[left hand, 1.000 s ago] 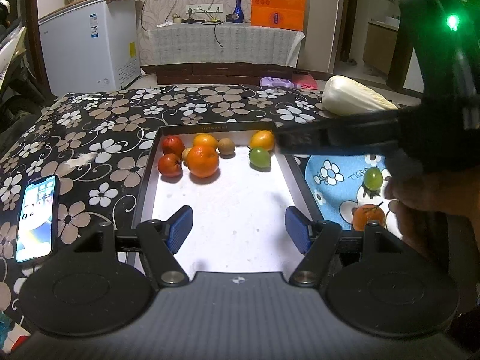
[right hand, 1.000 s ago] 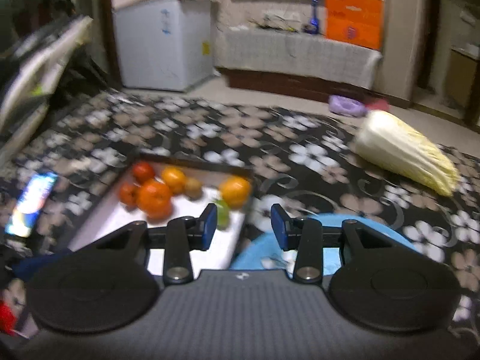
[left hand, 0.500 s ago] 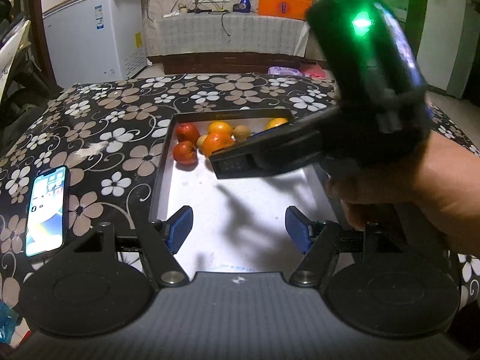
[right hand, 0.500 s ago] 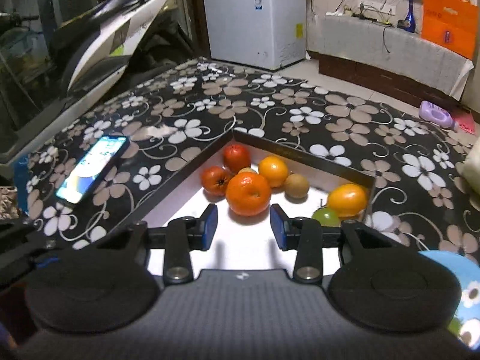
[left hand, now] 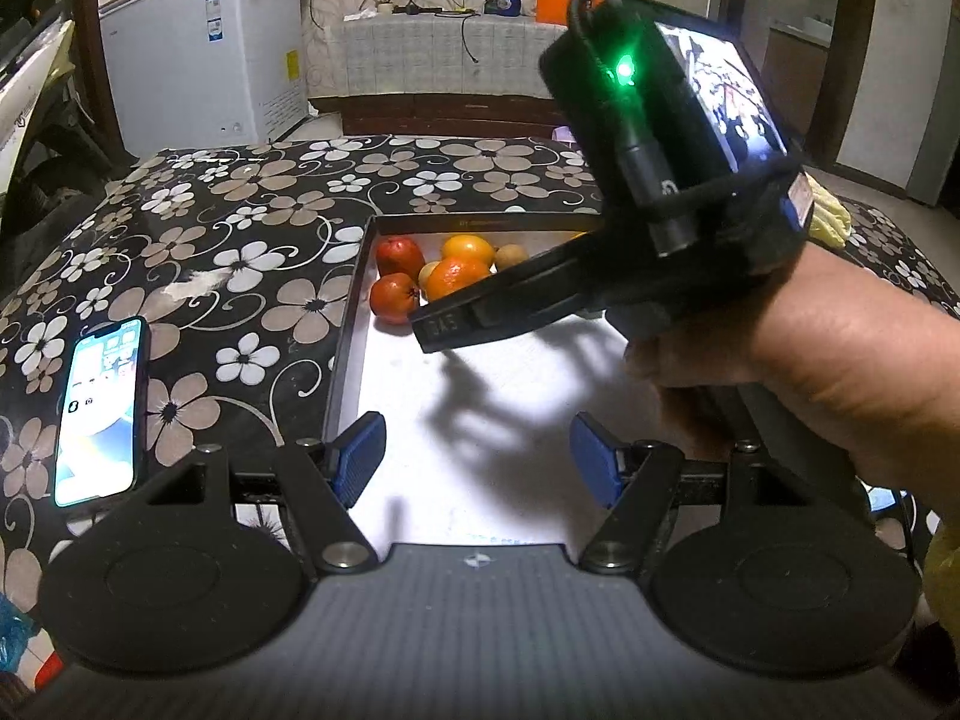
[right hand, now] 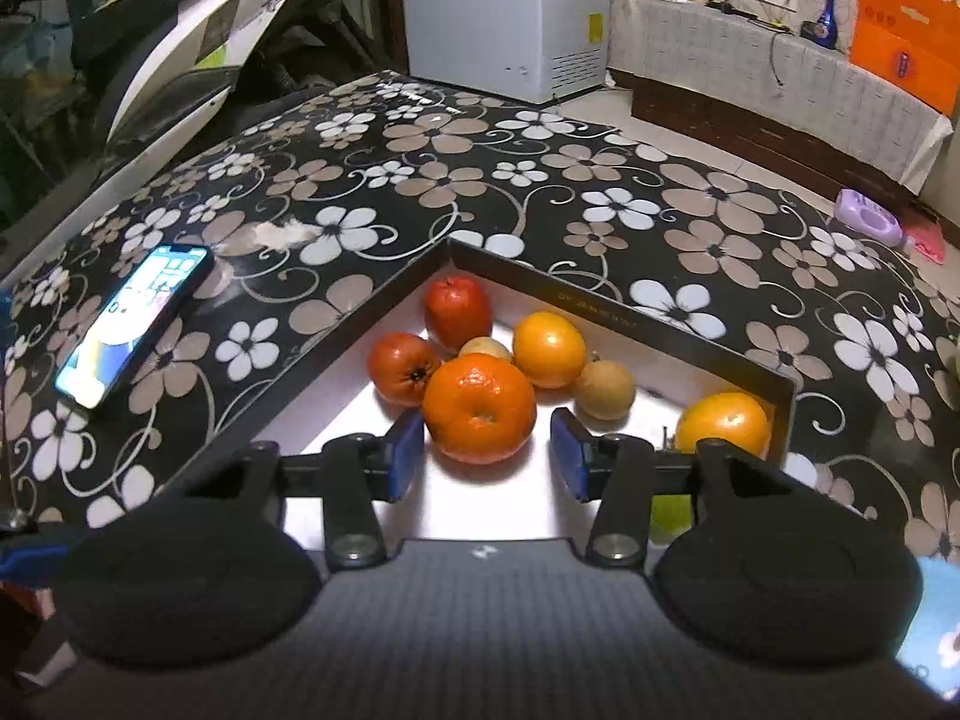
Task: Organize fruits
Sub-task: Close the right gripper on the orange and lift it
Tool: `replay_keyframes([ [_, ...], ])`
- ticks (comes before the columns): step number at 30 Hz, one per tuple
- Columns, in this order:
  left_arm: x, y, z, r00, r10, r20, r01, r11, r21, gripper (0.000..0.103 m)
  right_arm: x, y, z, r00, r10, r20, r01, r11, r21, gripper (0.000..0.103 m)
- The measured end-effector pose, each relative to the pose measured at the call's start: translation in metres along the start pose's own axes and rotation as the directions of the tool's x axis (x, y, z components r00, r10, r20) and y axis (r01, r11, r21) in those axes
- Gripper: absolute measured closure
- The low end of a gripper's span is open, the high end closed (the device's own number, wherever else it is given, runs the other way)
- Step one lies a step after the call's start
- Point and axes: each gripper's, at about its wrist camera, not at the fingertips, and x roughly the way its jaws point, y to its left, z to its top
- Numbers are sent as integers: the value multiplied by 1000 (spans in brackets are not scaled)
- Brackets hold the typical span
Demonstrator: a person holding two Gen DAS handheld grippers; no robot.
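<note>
A black-rimmed tray point(right hand: 606, 297) with a white floor holds several fruits at its far corner. My right gripper point(right hand: 485, 457) is open, its blue pads on either side of a big orange point(right hand: 479, 407), close to it but apart. Behind the orange lie two red fruits point(right hand: 401, 368), an orange point(right hand: 548, 349), a brown kiwi point(right hand: 605, 389) and another orange point(right hand: 723, 423) at the right. My left gripper point(left hand: 475, 463) is open and empty over the tray's near end point(left hand: 480, 420). The right gripper's body point(left hand: 630, 192) crosses the left wrist view above the fruits.
A lit phone point(left hand: 99, 414) lies on the floral tablecloth left of the tray, seen also in the right wrist view point(right hand: 135, 324). A blue mat edge point(right hand: 927, 630) shows at lower right. A white freezer point(left hand: 210, 54) and a sideboard stand beyond the table.
My right gripper has swung left from the blue mat and come down over the tray's far corner, its open pads now flanking the big orange. The left gripper has barely moved.
</note>
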Motion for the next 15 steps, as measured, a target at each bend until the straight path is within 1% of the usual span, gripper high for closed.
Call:
replay_keyframes([
  [1,1,-1,1,1000,3,1,-3,1000,3,30,0,1,0,1000,12,0,-12,1000,-3,59],
  [4,5,-4,3,1000,1,-2,-1,1000,2,30,-4,-1,1,1000,6,-6,-6,1000,6,59],
  [7,8,-9,7,1000,-7,1,7,1000,20,30,-25,-17,3,999,0,33,-3,997,77,59],
  [11,16,-17,15,1000,-14,11,13,999,46,30,-62,-45,1,992,-67,105,49,985,167,59],
  [15,37,-25,30,1000,1,21,-2,998,63,30,-87,-69,-7,983,-122,140,88,970,227,59],
])
